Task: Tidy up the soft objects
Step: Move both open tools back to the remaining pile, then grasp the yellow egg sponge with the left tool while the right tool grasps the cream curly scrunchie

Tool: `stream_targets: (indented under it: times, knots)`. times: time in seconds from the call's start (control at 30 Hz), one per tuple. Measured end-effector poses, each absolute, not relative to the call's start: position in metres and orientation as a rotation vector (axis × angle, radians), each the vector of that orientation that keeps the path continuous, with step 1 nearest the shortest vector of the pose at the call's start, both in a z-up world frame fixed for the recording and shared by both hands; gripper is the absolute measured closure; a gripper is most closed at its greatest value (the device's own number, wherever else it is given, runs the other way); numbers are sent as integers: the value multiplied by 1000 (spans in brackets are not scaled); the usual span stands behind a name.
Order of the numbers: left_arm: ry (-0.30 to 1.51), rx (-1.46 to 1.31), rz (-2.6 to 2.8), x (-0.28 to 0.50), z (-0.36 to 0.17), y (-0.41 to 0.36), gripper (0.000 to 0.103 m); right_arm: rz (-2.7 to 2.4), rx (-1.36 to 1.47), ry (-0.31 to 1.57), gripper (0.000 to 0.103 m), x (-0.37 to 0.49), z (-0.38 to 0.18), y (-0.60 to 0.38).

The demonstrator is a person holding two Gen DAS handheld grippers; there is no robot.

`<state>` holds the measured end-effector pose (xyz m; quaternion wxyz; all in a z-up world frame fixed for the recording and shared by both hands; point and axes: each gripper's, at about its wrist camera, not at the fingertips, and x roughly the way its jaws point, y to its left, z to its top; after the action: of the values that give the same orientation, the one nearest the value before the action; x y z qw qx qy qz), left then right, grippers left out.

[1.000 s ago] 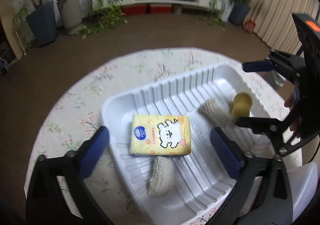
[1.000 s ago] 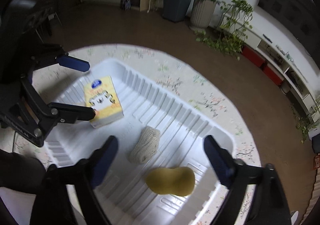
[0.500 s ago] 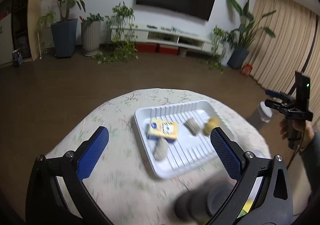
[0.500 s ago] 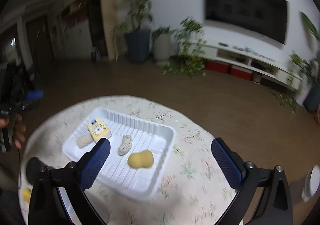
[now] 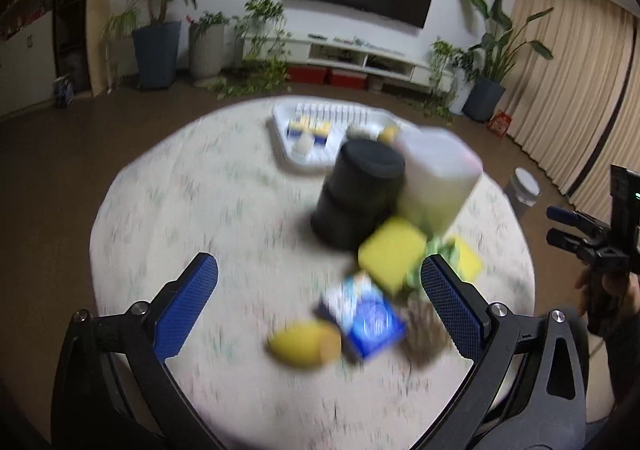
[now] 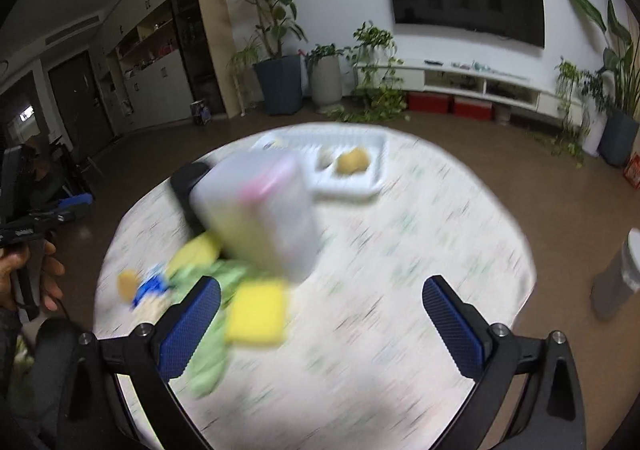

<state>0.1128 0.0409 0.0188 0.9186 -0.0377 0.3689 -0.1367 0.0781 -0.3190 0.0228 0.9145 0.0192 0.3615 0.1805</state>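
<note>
Both tools spread wide, empty: left tool (image 5: pixel 318 290) over blurred yellow sponge (image 5: pixel 391 256) and blue packet (image 5: pixel 366 320) on the surface (image 5: pixel 200 190); right tool (image 6: pixel 320 314) beside them; white tray (image 5: pixel 304 160) at far side.

Both wrist views high over near table (image 5: pixel 168 186) edge, facing television, sharing tray (image 5: pixel 298 160).

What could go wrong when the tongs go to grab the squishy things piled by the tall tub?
The yellow sponge lies tight against the black container and the white tub, so the open left tongs might knock those over. The blue pack, yellow lump and knitted piece crowd together, so two may get pinched at once.
</note>
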Motion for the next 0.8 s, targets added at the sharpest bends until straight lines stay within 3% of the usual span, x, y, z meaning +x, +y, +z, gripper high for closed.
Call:
stream_targets:
  times: [0.3,0.5,0.8]
  knots:
    - [863,-116,-166,71,-31,39,0,361,43,783,0,11,-26,-252]
    - [907,-22,-109,83,-46,40,0,434,-1,752,1,4,-16,-213]
    - [994,78,-178,118,-59,30,0,456,-46,793,29,30,-22,-175]
